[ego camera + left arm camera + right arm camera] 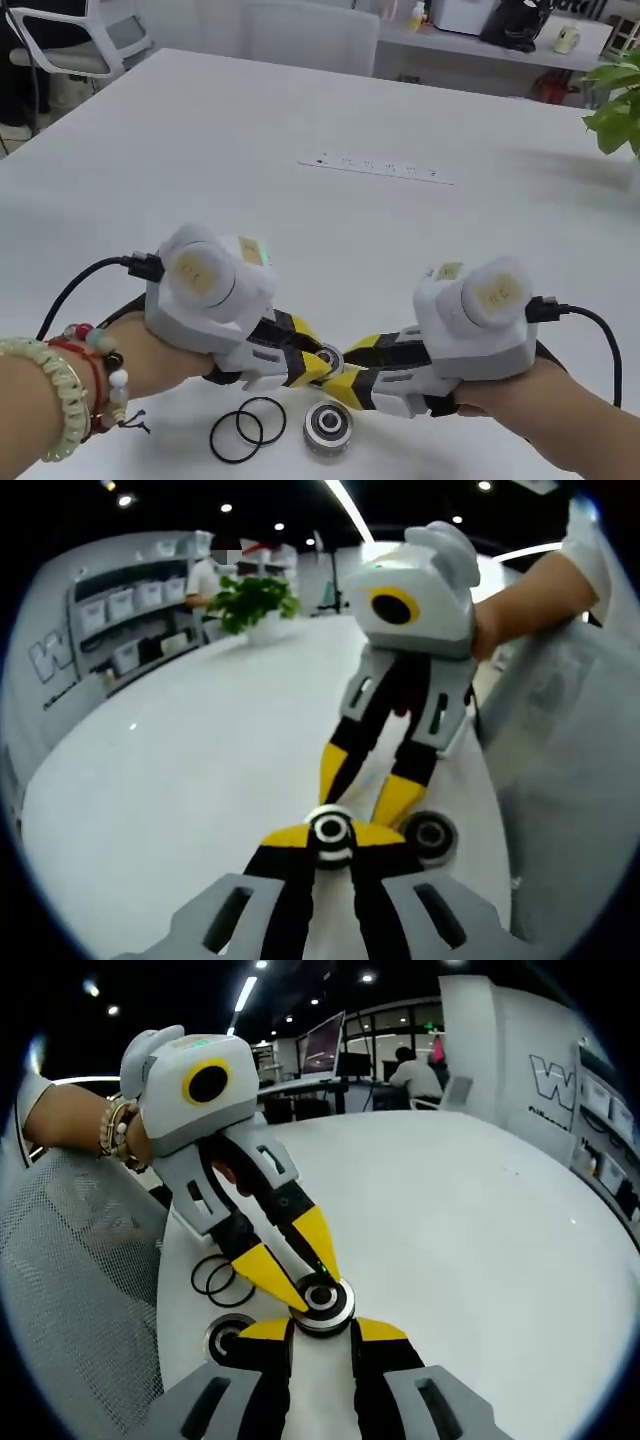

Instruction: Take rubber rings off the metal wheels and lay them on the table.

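Silver wheel (325,1298), black inner band | two thin black rings (248,428) overlapping

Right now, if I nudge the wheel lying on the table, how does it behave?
The loose metal wheel looks like solid metal, so it is probably heavy for its size. It lies flat, so it should slide rather than roll. Polished rim: likely slippery.

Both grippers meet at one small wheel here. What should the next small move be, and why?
Probably pinch the rubber at the rim of the wheel with the right gripper and peel it away, while the left gripper holds that wheel. Two rings already lie on the table.
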`<state>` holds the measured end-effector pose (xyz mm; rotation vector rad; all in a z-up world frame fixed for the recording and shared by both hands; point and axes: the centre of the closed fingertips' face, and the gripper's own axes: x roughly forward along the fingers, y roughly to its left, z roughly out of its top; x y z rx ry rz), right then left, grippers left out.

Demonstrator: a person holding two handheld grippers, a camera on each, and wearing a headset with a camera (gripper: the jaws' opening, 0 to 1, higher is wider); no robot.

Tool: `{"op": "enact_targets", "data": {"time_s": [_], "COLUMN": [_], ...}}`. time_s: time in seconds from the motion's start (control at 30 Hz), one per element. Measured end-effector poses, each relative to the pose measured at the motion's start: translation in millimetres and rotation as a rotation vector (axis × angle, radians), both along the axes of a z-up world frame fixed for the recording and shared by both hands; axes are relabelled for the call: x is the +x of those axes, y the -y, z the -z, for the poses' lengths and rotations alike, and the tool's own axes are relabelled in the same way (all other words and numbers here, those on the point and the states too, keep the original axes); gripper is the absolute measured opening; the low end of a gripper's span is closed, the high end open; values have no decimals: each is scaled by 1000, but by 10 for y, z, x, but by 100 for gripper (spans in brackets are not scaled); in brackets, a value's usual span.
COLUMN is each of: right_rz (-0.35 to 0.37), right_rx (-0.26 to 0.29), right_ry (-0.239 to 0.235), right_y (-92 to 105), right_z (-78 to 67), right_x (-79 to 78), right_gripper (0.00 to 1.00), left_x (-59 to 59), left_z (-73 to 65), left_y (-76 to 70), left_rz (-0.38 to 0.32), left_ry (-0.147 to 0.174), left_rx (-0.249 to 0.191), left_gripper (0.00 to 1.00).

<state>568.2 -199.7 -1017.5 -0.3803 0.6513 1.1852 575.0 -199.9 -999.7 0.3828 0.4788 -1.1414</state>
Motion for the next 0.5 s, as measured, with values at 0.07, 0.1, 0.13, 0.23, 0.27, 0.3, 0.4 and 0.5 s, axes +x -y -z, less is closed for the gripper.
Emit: {"op": "enact_targets", "data": {"time_s": [0.07, 0.1, 0.13, 0.23, 0.27, 0.3, 0.4, 0.5], "right_rz": [-8, -13, -16, -28, -30, -32, -58, -57], "right_rx": [-13, -15, -18, -30, -33, -37, -70, -68], "right_ry": [14, 17, 19, 31, 32, 35, 50, 49], "right_y": [13, 11, 13, 21, 23, 26, 55, 68], "right_z": [4, 2, 2, 4, 5, 9, 47, 44], "right_x": [0, -5, -5, -9, -10, -8, -20, -18], "right_gripper": [19, 19, 19, 18, 17, 16, 12, 7], "left_x": [0, -1, -1, 3, 3, 2, 1, 1], "left_z": [0, 0, 0, 1, 2, 2, 3, 5], "left_y": [4, 4, 5, 2, 3, 4, 5, 5], "left_rz": [0, 1, 0, -4, -4, -5, -8, -11], "left_ry": [0, 0, -1, -6, -6, -7, -11, -14], "left_rx": [0, -1, -2, -9, -9, -10, -12, -15], "left_gripper": [14, 14, 14, 14, 14, 14, 14, 14]}}
